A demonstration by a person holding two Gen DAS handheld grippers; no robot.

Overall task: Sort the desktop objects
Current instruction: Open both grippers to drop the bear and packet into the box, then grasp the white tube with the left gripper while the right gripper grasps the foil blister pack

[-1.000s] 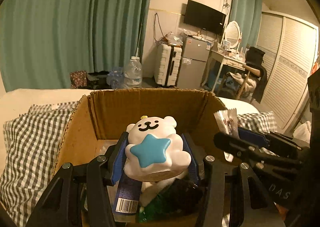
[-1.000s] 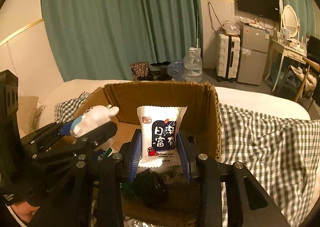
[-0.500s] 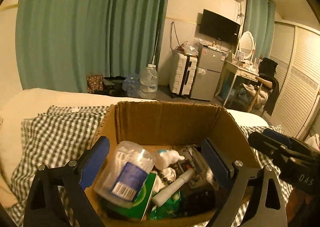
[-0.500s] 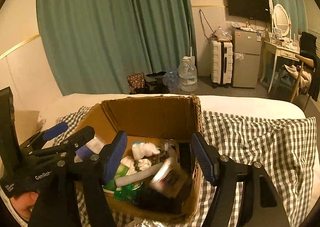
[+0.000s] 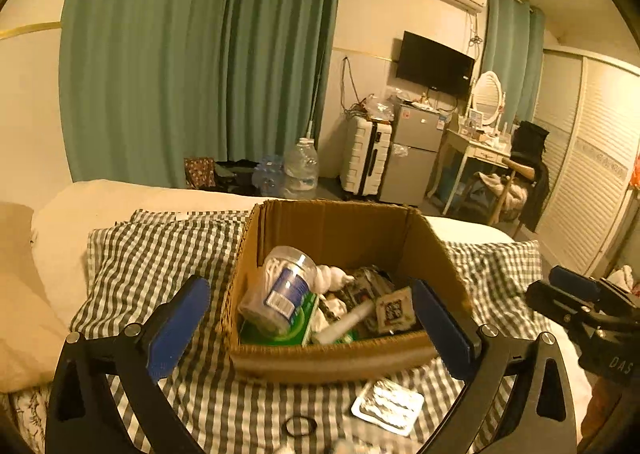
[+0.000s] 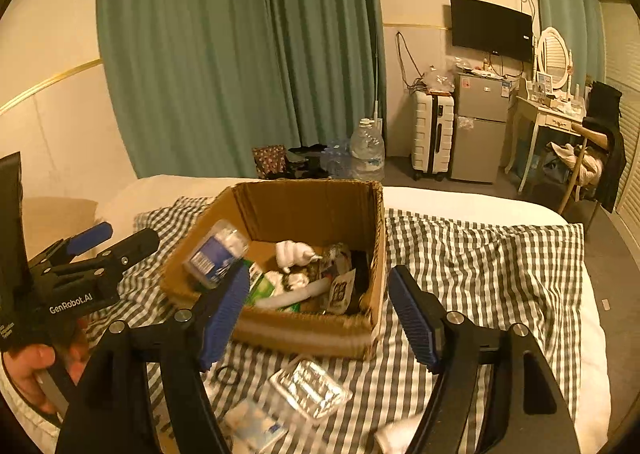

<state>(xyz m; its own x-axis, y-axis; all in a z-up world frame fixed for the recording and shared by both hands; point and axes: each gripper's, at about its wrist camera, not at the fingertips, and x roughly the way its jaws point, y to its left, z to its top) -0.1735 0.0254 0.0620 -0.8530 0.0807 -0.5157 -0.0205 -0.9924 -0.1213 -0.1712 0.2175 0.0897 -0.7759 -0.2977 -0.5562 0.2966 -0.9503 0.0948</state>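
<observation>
**Open box of clutter on checked bedding, both grippers empty**

The brown corrugated cardboard box (image 5: 340, 358) sits on grey-and-white checked bedding (image 5: 160, 254), flaps open, roughly mid-bed. Inside, packed loose: a clear plastic tub of cotton swabs w/ blue label (image 5: 280, 290) leaning at the left wall, a green flat packet (image 5: 300, 328) under it, a white tube (image 5: 346, 322) lying diagonally, a white snack sachet w/ dark print (image 5: 394, 310) toward the right wall, and a white plush toy (image 6: 292, 254) near the back.

Left gripper (image 5: 312, 326) hangs in front of the box, blue-padded jaws spread wide, nothing between them. Right gripper (image 6: 316, 318) likewise: jaws spread apart, empty, box seen through the gap.

On the bedding in front of the box: a silver foil blister pack (image 5: 388, 406), a black hair-tie ring (image 5: 298, 426), and a white-and-blue packet (image 6: 256, 426).

Hard to read: the box's dark right-hand contents are a muddle, can't ID them. Near-edge items in the right wrist view are motion-blurred. Sachet print is illegible. Box bottom is hidden by its front wall. The white object at the right wrist view's lower edge is cut off by the jaw.
</observation>
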